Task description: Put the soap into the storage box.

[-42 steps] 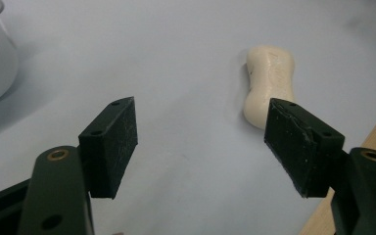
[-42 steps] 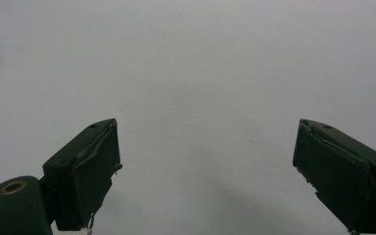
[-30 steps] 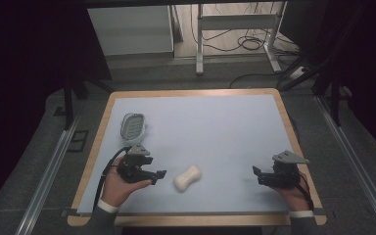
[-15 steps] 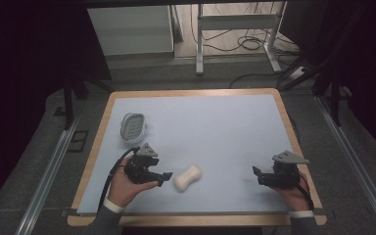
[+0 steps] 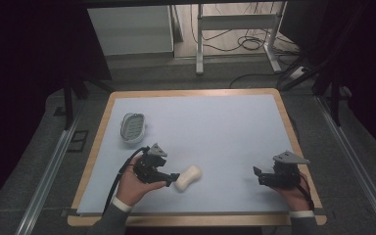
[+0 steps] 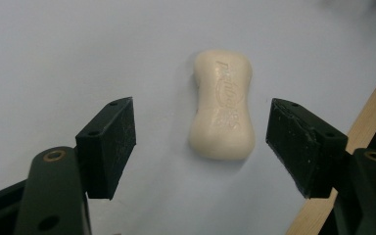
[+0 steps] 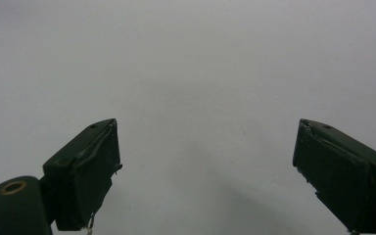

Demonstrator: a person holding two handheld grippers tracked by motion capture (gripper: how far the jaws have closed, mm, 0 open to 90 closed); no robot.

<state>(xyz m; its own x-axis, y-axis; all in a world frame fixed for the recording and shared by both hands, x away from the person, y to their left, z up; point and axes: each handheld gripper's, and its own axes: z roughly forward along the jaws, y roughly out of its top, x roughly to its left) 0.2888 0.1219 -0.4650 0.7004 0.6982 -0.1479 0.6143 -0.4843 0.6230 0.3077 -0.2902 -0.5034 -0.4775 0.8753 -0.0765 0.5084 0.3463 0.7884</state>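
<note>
In the high view the bar of soap (image 5: 188,178), cream-coloured and pinched at the waist, lies flat on the pale blue counter (image 5: 210,127) toward its near edge, at about 7 o'clock from the counter's centre. The left gripper (image 5: 172,179) sits just at the soap's 9 o'clock, held in the person's left hand (image 5: 133,186), with its jaws pointing toward 3 o'clock at the bar. In the left gripper view the jaws stand wide apart, one on either side of the soap (image 6: 223,105), and the bar lies lengthwise between and slightly ahead of them, touching neither pad; raised lettering runs along its top face, too soft to read. A strip of the counter's wooden rim (image 6: 357,152) shows at 4 o'clock in that view. The right gripper (image 5: 257,176) rests well apart from the soap, at its 3 o'clock near the counter's right edge, held in the right hand (image 5: 293,193) and aimed toward 9 o'clock. In the right gripper view its jaws are also spread wide over bare blue surface (image 7: 196,88). A small oval soap dish (image 5: 132,127) with a ribbed green insert stands at about 10 o'clock from the soap, well apart from it.
</note>
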